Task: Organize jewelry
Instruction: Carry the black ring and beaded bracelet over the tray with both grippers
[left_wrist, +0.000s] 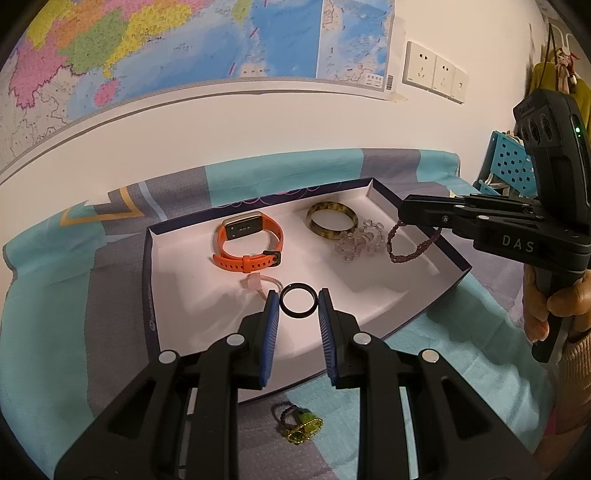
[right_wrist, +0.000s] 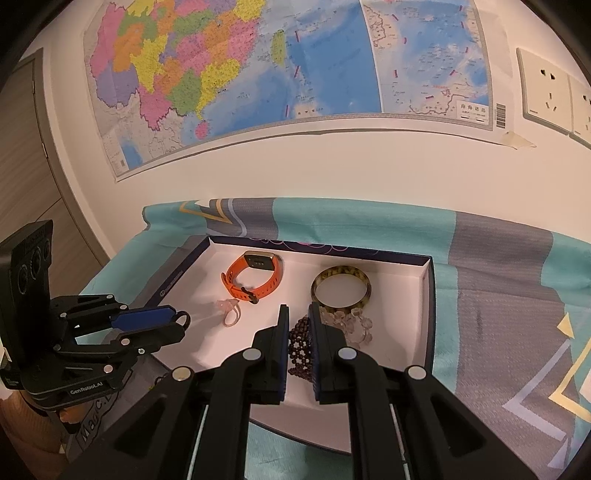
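right gripper (right_wrist: 298, 318) fingers (right_wrist: 282, 332) clamping dark bead bracelet (right_wrist: 300, 341), over white tray (right_wrist: 399, 332)

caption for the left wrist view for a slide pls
Left gripper shut on a black ring over the white-lined box, with an orange watch and bangle inside.

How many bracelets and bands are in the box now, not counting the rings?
4: orange watch band at back left, mottled amber bangle at back right, clear crystal bead bracelet before it, dark maroon bead bracelet clamped in the right gripper.
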